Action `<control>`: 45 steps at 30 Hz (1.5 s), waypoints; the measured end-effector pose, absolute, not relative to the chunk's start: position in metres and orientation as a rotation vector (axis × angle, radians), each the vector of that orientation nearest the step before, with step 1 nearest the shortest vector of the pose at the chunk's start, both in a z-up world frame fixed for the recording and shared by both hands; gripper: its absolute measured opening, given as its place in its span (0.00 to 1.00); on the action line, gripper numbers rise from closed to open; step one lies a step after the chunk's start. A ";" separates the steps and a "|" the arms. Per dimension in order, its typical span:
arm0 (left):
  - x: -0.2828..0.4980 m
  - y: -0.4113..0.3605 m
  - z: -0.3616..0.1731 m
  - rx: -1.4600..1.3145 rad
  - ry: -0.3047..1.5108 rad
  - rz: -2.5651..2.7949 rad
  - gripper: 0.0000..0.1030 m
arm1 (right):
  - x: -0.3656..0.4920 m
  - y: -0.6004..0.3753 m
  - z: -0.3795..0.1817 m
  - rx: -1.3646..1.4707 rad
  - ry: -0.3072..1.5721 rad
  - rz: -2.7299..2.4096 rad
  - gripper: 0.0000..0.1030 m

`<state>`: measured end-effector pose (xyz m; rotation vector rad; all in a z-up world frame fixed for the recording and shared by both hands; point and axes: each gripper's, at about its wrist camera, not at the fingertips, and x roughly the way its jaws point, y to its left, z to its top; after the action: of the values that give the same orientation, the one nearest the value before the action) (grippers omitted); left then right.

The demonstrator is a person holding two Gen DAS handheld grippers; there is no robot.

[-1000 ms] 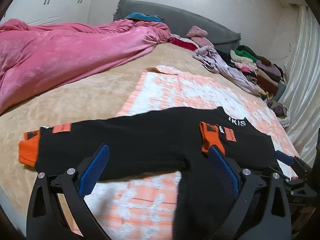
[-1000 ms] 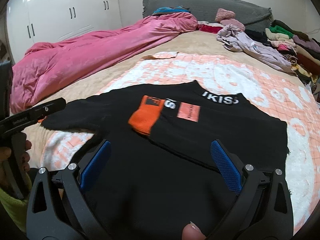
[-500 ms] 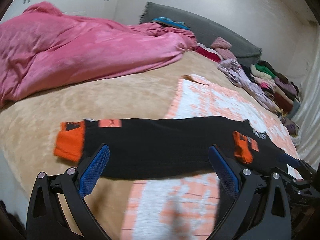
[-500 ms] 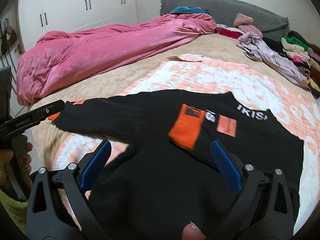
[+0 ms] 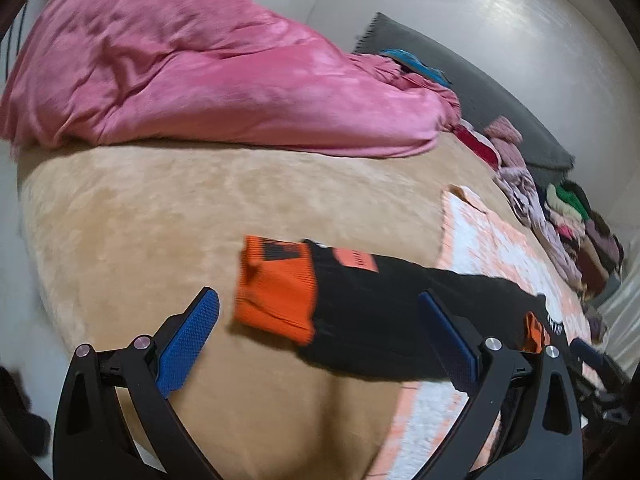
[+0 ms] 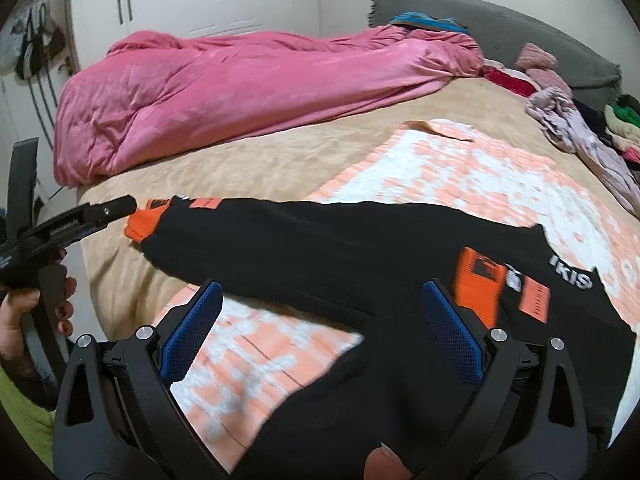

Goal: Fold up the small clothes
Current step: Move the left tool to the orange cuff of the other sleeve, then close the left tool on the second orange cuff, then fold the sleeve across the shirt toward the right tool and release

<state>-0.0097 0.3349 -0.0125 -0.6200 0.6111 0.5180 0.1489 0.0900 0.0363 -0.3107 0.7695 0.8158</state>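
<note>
Left wrist: fingers (image 5: 188, 340) spread wide, empty, w/ orange cuff (image 5: 276, 294) of black sweater (image 5: 384, 320) just ahead between them.

Both wrist views look low across the bed (image 5: 120, 220), sharing the black garment (image 6: 320, 248).

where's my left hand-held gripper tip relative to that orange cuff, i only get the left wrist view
Observer: In the right wrist view, the left hand-held gripper has its tip right at the orange cuff; I cannot tell whether they touch.
Operator: what's the right hand-held gripper doing
Observer: The right hand-held gripper is open over the black sweater, where that sleeve joins the body, and it holds nothing.
Operator: other sleeve folded yet
Observer: Yes. It is folded in, and the second cuff lies on the chest beside the white collar lettering.
</note>
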 end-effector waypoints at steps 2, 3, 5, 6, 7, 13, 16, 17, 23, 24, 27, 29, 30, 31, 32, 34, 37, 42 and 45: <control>-0.014 0.345 -0.017 -0.648 0.607 0.541 0.96 | 0.146 0.101 0.033 -0.327 0.772 0.833 0.91; -0.016 0.349 -0.020 -0.657 0.607 0.547 0.96 | 0.145 0.106 0.031 -0.334 0.773 0.841 0.91; -0.017 0.354 -0.026 -0.679 0.615 0.556 0.96 | 0.142 0.115 0.028 -0.343 0.778 0.857 0.91; -0.017 0.356 -0.030 -0.691 0.620 0.557 0.96 | 0.142 0.118 0.026 -0.346 0.781 0.863 0.91; -0.016 0.359 -0.033 -0.701 0.622 0.557 0.96 | 0.140 0.123 0.023 -0.351 0.785 0.872 0.91; -0.002 0.371 -0.059 -0.793 0.648 0.547 0.94 | 0.136 0.139 0.007 -0.377 0.812 0.892 0.91; 0.003 0.370 -0.059 -0.773 0.628 0.562 0.78 | 0.134 0.136 0.002 -0.376 0.825 0.893 0.91; 0.006 0.369 -0.059 -0.762 0.631 0.561 0.65 | 0.134 0.134 0.001 -0.374 0.826 0.891 0.91; 0.013 0.364 -0.056 -0.780 0.589 0.453 0.16 | 0.139 0.108 0.006 -0.330 0.825 0.861 0.91; 0.014 0.362 -0.054 -0.765 0.583 0.453 0.15 | 0.141 0.103 0.007 -0.323 0.825 0.855 0.91; 0.013 0.353 -0.045 -0.738 0.549 0.424 0.13 | 0.147 0.088 0.012 -0.303 0.822 0.832 0.91; 0.012 0.346 -0.038 -0.728 0.530 0.409 0.13 | 0.151 0.074 0.016 -0.286 0.818 0.812 0.91; 0.012 0.342 -0.034 -0.724 0.520 0.401 0.12 | 0.152 0.067 0.017 -0.279 0.816 0.805 0.91; 0.012 0.336 -0.028 -0.718 0.508 0.387 0.12 | 0.154 0.059 0.020 -0.271 0.813 0.795 0.91; 0.014 0.329 -0.022 -0.710 0.497 0.363 0.12 | 0.156 0.051 0.022 -0.265 0.810 0.785 0.91; 0.021 0.312 -0.008 -0.675 0.484 0.314 0.12 | 0.159 0.034 0.029 -0.250 0.799 0.759 0.91; 0.037 0.280 0.012 -0.621 0.482 0.236 0.12 | 0.164 0.004 0.037 -0.227 0.784 0.715 0.91; 0.067 0.229 0.034 -0.549 0.496 0.117 0.12 | 0.172 -0.042 0.042 -0.210 0.769 0.653 0.91; 0.083 0.203 0.040 -0.536 0.516 0.054 0.12 | 0.178 -0.069 0.042 -0.186 0.772 0.612 0.91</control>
<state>0.0832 0.2027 0.0395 -0.5357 0.5164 0.0542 0.1779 -0.0695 0.0416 -0.1863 0.7715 0.6121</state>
